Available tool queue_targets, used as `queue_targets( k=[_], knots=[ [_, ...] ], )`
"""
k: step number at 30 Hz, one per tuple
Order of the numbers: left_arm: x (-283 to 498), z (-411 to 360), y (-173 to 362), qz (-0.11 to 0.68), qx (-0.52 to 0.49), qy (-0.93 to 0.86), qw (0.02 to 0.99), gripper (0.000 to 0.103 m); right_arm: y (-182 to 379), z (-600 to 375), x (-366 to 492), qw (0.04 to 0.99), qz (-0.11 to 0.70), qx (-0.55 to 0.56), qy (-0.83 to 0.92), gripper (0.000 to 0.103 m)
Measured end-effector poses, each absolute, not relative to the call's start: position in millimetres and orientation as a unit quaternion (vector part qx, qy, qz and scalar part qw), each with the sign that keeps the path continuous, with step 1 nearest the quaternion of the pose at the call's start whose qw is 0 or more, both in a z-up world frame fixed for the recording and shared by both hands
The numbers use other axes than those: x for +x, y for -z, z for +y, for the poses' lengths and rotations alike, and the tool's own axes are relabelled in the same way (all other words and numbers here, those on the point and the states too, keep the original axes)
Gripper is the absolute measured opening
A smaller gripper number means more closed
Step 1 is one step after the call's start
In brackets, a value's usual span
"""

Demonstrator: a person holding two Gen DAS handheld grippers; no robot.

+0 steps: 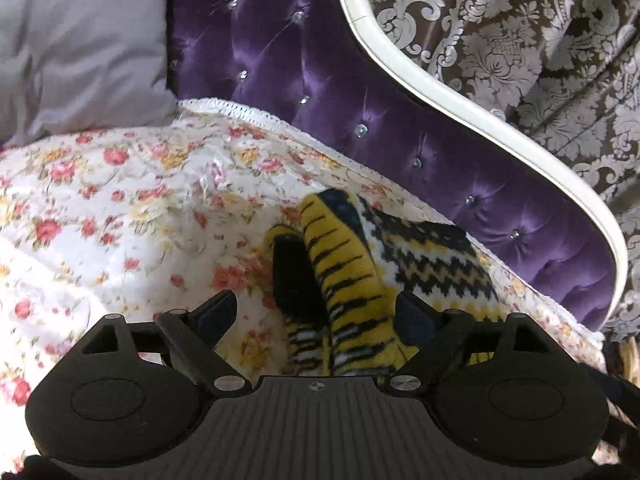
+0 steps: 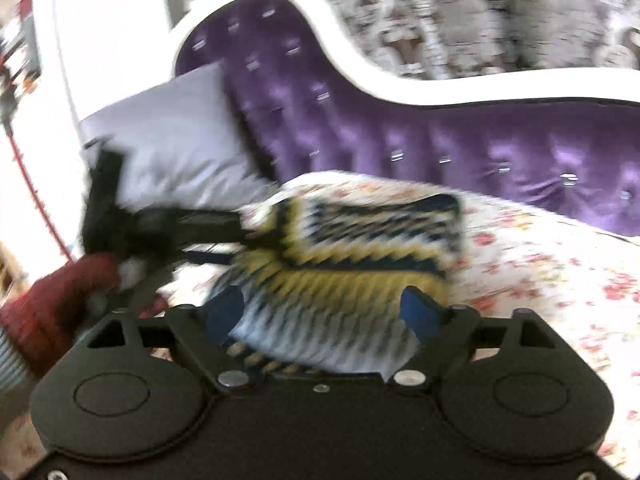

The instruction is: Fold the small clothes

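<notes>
A small yellow, black and white knitted garment [image 1: 404,256] lies on the floral bedspread [image 1: 120,200]. My left gripper [image 1: 316,308] is open, its fingers on either side of the garment's striped sleeve part [image 1: 344,280]. In the blurred right wrist view the same garment [image 2: 360,248] lies on the bedspread [image 2: 560,280], and my right gripper [image 2: 324,304] is open with the garment's near edge between its fingers. The left gripper [image 2: 224,236] shows there at the garment's left side.
A purple tufted headboard [image 1: 320,80] with a white curved frame [image 1: 440,80] stands behind the bed. A grey pillow [image 1: 72,40] leans at the left. A patterned curtain [image 1: 520,40] hangs behind. A red sleeve [image 2: 52,292] shows at the left of the right wrist view.
</notes>
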State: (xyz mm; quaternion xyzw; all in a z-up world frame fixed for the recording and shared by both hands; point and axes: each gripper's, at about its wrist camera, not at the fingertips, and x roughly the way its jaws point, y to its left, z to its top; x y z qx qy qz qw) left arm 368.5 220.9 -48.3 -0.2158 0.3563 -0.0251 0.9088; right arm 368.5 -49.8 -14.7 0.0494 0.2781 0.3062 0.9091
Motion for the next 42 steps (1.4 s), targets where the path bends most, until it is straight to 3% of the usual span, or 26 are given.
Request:
queue_targets(
  k=[2,7,23,42],
  knots=[
    [368,222,53,0.370,-0.223,0.034,0.901,0.087,16,-59,385,0.909,0.285,0.074,-0.296,0.102],
    [367,222,64,0.399,-0.227,0.056,0.887,0.099,30,-75,421,0.897,0.310,0.149,-0.279,0.102],
    [373,183,67,0.426,-0.155,0.063,0.889,0.099,84,-64,462,0.844,0.399,0.218,-0.286,0.103],
    [394,186,77,0.439,-0.164,0.076,0.880,0.102,91,-44,483,0.834,0.389,0.205,-0.334,0.103]
  ],
)
